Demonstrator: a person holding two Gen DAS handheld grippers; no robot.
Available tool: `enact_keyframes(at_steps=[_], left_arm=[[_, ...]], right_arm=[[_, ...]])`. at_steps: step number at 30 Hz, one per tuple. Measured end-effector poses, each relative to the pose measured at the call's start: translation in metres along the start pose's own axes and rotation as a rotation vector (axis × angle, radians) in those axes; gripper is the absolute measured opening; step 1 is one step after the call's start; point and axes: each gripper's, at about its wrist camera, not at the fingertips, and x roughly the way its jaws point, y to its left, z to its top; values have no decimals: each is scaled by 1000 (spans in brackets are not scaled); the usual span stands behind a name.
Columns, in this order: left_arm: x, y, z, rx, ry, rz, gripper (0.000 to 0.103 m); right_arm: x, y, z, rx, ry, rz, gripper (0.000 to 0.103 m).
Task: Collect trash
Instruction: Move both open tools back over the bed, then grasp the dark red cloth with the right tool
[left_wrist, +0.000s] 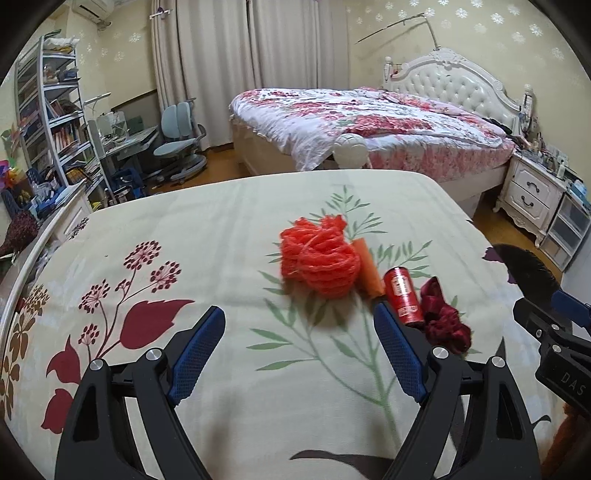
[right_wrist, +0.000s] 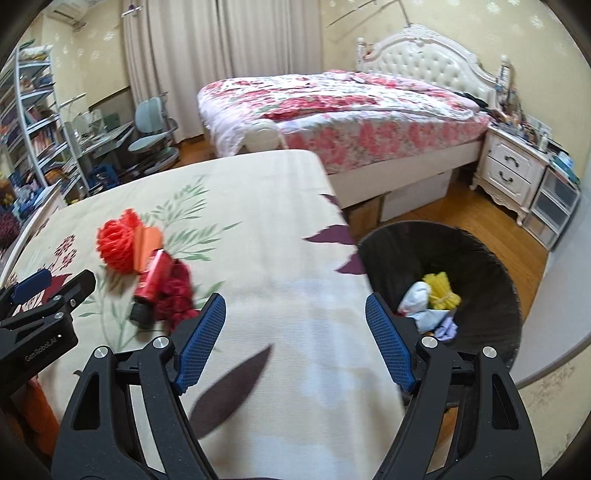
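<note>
Trash sits in a cluster on the tabletop (left_wrist: 147, 369): orange net ball (left_wrist: 319, 264) straight ahead of the left tool (left_wrist: 299, 354), red canister (left_wrist: 402, 295) lying lengthwise beside its right finger; both tools, right tool (right_wrist: 295, 341) too, spread and empty, bin (right_wrist: 491, 273) rightward

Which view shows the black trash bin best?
The right wrist view: the black trash bin stands beside the table with its open mouth showing, a yellow bundle and pale crumpled pieces inside. The left wrist view catches only a dark sliver of its rim at the right edge.
</note>
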Motion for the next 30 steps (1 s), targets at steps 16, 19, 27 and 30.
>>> enact_keyframes(at_steps=[16, 19, 27, 30], left_arm=[[7, 37, -7, -47, 23, 28, 82], [11, 34, -5, -42, 26, 15, 82], [21, 27, 3, -44, 39, -18, 82], [21, 26, 3, -43, 38, -21, 82]], right_arm=[[33, 64, -2, -115, 110, 99, 54], [36, 65, 1, -119, 119, 121, 39], [46, 56, 11, -89, 120, 104, 33], [43, 49, 11, -49, 115, 114, 45]])
